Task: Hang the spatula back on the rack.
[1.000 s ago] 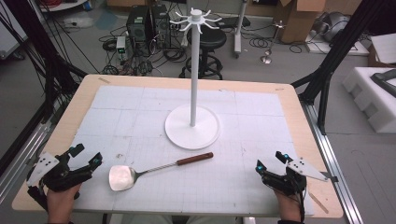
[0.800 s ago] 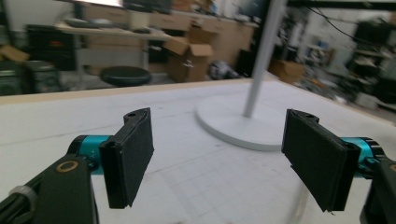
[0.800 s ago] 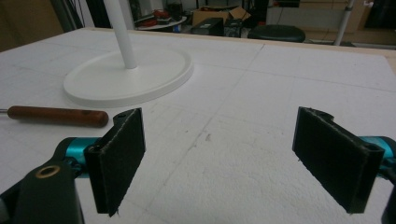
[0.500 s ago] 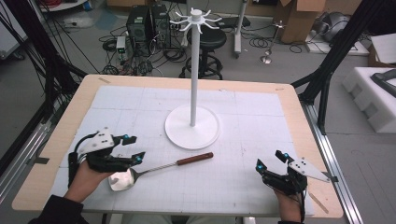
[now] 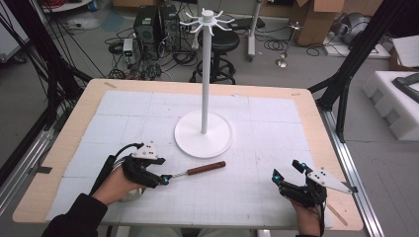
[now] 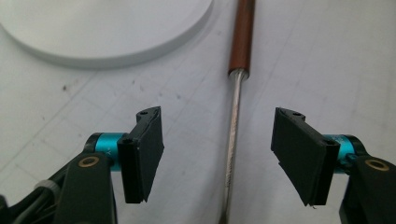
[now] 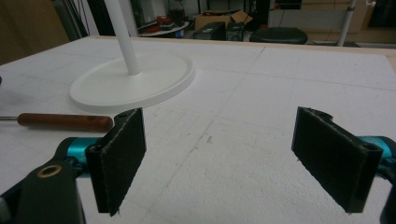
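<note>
We find the left gripper [image 5: 165,178] in the lower left of the high view, its jaws apart on either side of the spatula [image 5: 190,171] shaft, the pads not touching it. The jaws have just been closing, and the shaft lies between them with clear gaps on both sides in the left gripper view [image 6: 217,154]. The right gripper [image 5: 286,172] rests at the lower right of the high view with its jaws wide apart and nothing between them. The spatula [image 6: 233,135] lies flat on the white mat [image 5: 257,123], left of centre and low in the high view, just below the stand [image 5: 203,133] base without touching it. Its shaft is a thin bright metal rod running into a reddish-brown wooden handle [image 6: 243,37]; the blade is hidden under the hand [image 5: 116,185]. We judge the tool light and stiff. The polished, round shaft is likely to be slippery and to roll between flat pads. The blade end probably outweighs the handle, so a hold on the mid-shaft may let it tip. We would advise taking it near the blade or on the wooden handle, which offers a thicker, less slick surface. The handle [image 7: 65,122] appears at mid left in the right gripper view.
</note>
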`<state>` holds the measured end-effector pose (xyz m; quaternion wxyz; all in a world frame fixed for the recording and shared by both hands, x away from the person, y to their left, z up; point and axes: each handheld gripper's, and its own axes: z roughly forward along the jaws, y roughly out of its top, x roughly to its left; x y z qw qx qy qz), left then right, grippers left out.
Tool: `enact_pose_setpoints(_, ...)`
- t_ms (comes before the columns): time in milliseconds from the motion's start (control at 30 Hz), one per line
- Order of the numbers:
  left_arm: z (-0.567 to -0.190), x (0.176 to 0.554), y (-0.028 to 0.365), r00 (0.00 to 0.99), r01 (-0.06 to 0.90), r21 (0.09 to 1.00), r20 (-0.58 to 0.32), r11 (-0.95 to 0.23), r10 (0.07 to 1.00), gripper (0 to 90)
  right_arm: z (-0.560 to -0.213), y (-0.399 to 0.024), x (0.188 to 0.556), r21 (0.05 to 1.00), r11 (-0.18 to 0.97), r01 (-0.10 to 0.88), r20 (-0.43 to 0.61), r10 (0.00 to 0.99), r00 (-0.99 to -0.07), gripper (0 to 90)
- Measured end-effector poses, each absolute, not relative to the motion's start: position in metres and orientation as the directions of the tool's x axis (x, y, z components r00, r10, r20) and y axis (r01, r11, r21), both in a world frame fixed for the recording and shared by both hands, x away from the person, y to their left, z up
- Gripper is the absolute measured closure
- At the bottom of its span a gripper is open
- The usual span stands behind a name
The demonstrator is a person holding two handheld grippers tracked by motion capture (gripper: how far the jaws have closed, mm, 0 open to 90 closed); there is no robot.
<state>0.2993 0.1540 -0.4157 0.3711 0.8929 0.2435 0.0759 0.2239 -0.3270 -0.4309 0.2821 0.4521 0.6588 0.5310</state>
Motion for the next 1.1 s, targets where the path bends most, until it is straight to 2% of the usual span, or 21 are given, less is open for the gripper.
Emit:
enact_pose_setpoints(33,-0.417,0.300,0.154,0.869,0.387,0.691,-0.051,-0.611,0.493,40.8,-0.431,-0.327,0.224,0.955,0.028,0.294,0.107,0.896,-0.432,16.7)
enact_pose_setpoints(100,-0.419,0.300,0.151,0.871,0.387,0.688,-0.056,-0.614,0.487,42.6,-0.430,-0.327,0.224,0.956,0.029,0.293,0.105,0.896,-0.432,16.7)
enact_pose_setpoints(300,-0.423,0.299,0.145,0.879,0.396,0.664,-0.075,-0.634,0.471,38.3,-0.431,-0.326,0.224,0.954,0.025,0.299,0.113,0.893,-0.435,16.7)
enact_pose_setpoints(367,-0.426,0.299,0.142,0.884,0.395,0.659,-0.084,-0.640,0.459,39.4,-0.431,-0.326,0.224,0.956,0.029,0.293,0.108,0.891,-0.440,16.7)
enact_pose_setpoints(500,-0.430,0.297,0.139,0.901,0.371,0.626,-0.064,-0.686,0.428,51.7,-0.431,-0.326,0.224,0.955,0.017,0.296,0.121,0.890,-0.439,16.7)
enact_pose_setpoints(600,-0.430,0.297,0.138,0.897,0.370,0.625,-0.048,-0.687,0.440,59.5,-0.431,-0.326,0.224,0.955,0.008,0.297,0.128,0.892,-0.434,16.7)
enact_pose_setpoints(633,-0.429,0.297,0.138,0.894,0.375,0.621,-0.045,-0.689,0.446,62.8,-0.430,-0.326,0.224,0.955,0.009,0.295,0.125,0.892,-0.434,16.7)
enact_pose_setpoints(667,-0.429,0.297,0.138,0.894,0.372,0.617,-0.039,-0.693,0.446,70.0,-0.430,-0.326,0.224,0.956,0.005,0.294,0.130,0.890,-0.438,16.7)
enact_pose_setpoints(700,-0.428,0.296,0.137,0.891,0.381,0.616,-0.043,-0.690,0.453,72.4,-0.430,-0.326,0.224,0.957,0.006,0.289,0.128,0.888,-0.443,16.8)
enact_pose_setpoints(833,-0.427,0.295,0.133,0.900,0.364,0.596,-0.026,-0.716,0.436,79.5,-0.430,-0.326,0.224,0.959,0.003,0.283,0.129,0.886,-0.446,16.7)
enact_pose_setpoints(1000,-0.426,0.296,0.132,0.899,0.374,0.582,-0.036,-0.723,0.436,80.4,-0.429,-0.325,0.224,0.959,0.001,0.282,0.130,0.886,-0.446,16.7)
enact_pose_setpoints(1100,-0.427,0.299,0.134,0.896,0.389,0.588,-0.062,-0.709,0.440,83.9,-0.429,-0.324,0.224,0.959,0.002,0.283,0.130,0.886,-0.445,16.7)
